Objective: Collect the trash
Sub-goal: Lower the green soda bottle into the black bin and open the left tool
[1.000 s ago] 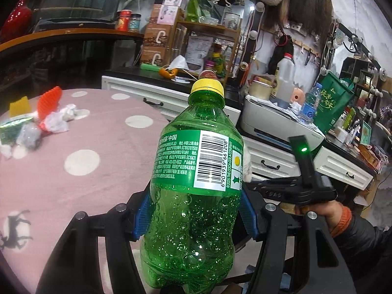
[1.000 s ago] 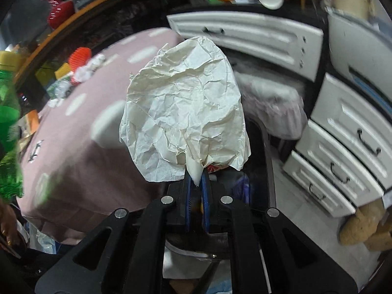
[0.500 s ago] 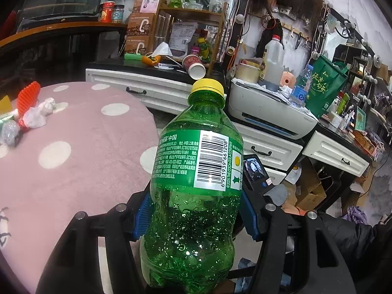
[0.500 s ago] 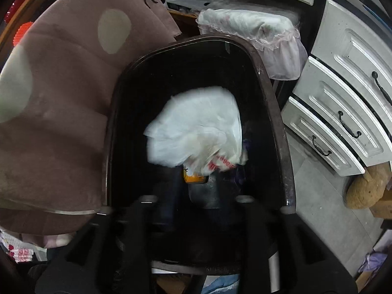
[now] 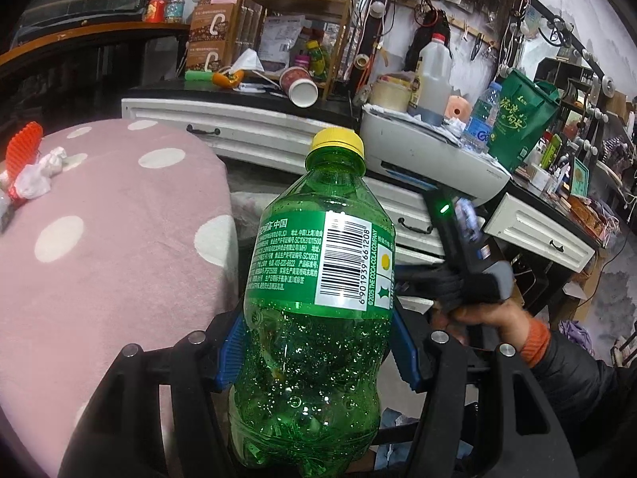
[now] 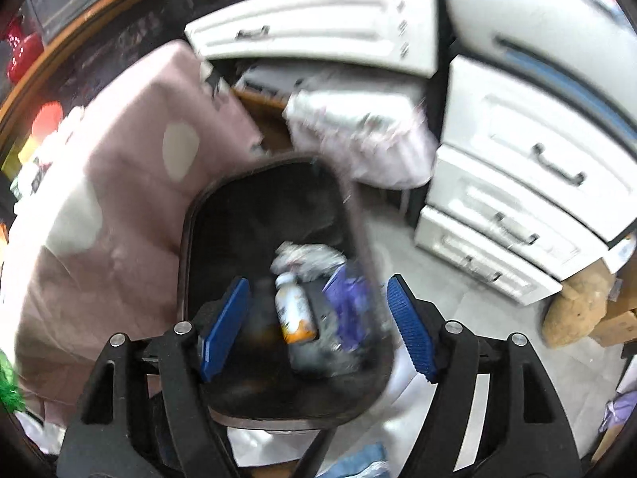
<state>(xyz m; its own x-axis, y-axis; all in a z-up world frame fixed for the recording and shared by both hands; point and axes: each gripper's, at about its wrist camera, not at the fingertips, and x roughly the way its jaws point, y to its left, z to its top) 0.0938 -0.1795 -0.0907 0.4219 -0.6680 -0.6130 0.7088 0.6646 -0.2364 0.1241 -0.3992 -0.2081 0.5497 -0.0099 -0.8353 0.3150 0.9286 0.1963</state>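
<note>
Your right claw (image 6: pixel 316 324) hangs over the bin (image 6: pixel 191 247), jaws opening with nothing between them, so its paper (image 6: pixel 308 257) lies inside, while your left claw (image 5: pixel 318 348) grips the bottle (image 5: pixel 318 306) upright beside the worktop (image 5: pixel 111 247), likely next to drop.

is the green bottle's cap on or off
On. The yellow cap sits on the neck of the green bottle, which the left hand-held gripper holds upright.
</note>
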